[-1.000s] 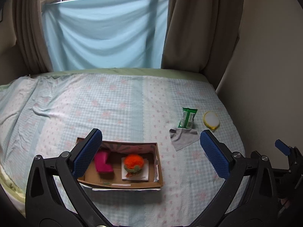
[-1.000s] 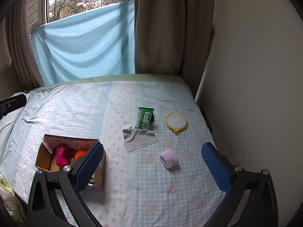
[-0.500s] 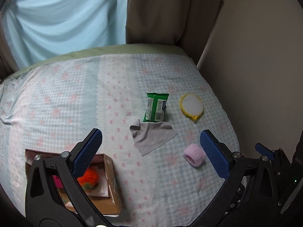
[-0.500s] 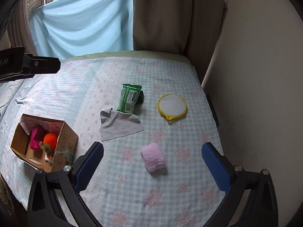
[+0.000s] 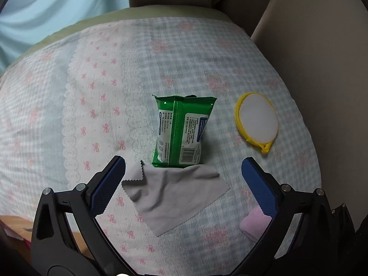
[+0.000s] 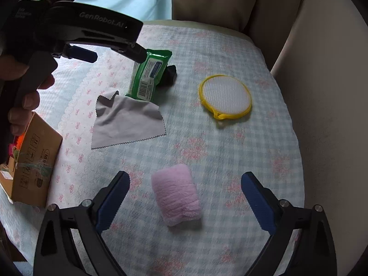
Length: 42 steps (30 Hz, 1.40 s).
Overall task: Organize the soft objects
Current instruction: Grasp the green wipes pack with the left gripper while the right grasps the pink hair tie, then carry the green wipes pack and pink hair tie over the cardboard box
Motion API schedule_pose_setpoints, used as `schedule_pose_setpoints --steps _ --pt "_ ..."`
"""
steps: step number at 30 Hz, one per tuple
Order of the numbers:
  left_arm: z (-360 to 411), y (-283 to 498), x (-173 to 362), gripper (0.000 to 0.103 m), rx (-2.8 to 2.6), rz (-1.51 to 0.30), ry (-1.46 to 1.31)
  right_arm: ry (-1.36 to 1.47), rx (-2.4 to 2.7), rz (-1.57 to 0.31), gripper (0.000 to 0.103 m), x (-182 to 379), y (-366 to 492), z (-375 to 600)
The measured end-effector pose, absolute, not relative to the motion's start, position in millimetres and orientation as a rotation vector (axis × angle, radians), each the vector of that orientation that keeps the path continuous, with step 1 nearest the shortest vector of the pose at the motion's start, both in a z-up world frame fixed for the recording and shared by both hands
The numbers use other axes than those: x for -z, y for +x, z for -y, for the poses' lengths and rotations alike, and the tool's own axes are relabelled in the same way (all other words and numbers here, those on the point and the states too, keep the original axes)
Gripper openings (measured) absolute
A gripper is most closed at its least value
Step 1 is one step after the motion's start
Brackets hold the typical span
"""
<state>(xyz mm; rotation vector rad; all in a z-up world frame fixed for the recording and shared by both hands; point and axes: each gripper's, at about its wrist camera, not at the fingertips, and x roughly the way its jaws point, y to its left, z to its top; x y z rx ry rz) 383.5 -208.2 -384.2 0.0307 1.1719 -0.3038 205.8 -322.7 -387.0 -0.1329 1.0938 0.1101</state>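
Two grippers: both over a bed with a checked, pink-flowered bedspread, each pointing steeply down.
Left gripper: jaws wide apart, nothing between the pads; in the right wrist view it shows as a black body held by a hand, with one blue fingertip visible.
Grey cloth: lies flat directly between and below the left gripper's fingers, not touched by either pad; its zigzag edge is just beside the left pad.
Green wipes pack: just beyond the left gripper's fingertips, its near end resting on the far edge of the grey cloth.
Small dark object: behind the wipes pack, touching it; what it is cannot be told.
Yellow-rimmed round pad: beyond the left gripper's right finger, apart from the wipes pack.
Right gripper: jaws wide and closing; the pads do not touch what lies between them.
Pink rolled towel: on the bedspread between the right gripper's fingers, a little nearer the left pad, clear gaps on both sides; in the left wrist view it is partly hidden behind the right finger.
Cardboard box: well off to the left of the right gripper's left finger, open, with something orange and something pink inside.
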Motion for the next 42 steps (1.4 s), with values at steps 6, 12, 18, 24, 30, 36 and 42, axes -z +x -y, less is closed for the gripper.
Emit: schedule_pose_setpoints --steps 6,12,18,24,30,36,42 --pt "214.6 417.0 427.1 0.086 0.303 -1.265 0.031 -0.151 -0.142 -1.183 0.086 427.6 215.9 320.2" --pt "223.6 432.0 448.2 0.072 0.315 -1.293 0.058 -0.186 -0.145 -1.26 0.069 453.0 220.9 317.9" --pt "227.0 441.2 460.1 0.057 0.31 -1.318 0.061 -0.184 -0.147 -1.3 0.055 463.7 225.8 319.0" --pt "229.3 443.4 462.1 0.036 0.321 -1.311 0.086 -0.208 -0.157 -1.299 0.042 465.7 229.4 310.2" --pt "225.1 443.3 452.2 0.032 0.327 -1.291 0.09 -0.199 -0.146 -1.297 0.041 463.1 233.5 309.5" --pt "214.3 433.0 430.9 0.031 0.329 -1.272 0.079 -0.19 -0.134 -1.276 0.041 448.6 237.9 314.5" --pt "210.1 422.8 410.0 0.031 0.33 -1.252 0.067 -0.179 -0.119 -1.245 0.041 425.5 236.9 314.1"
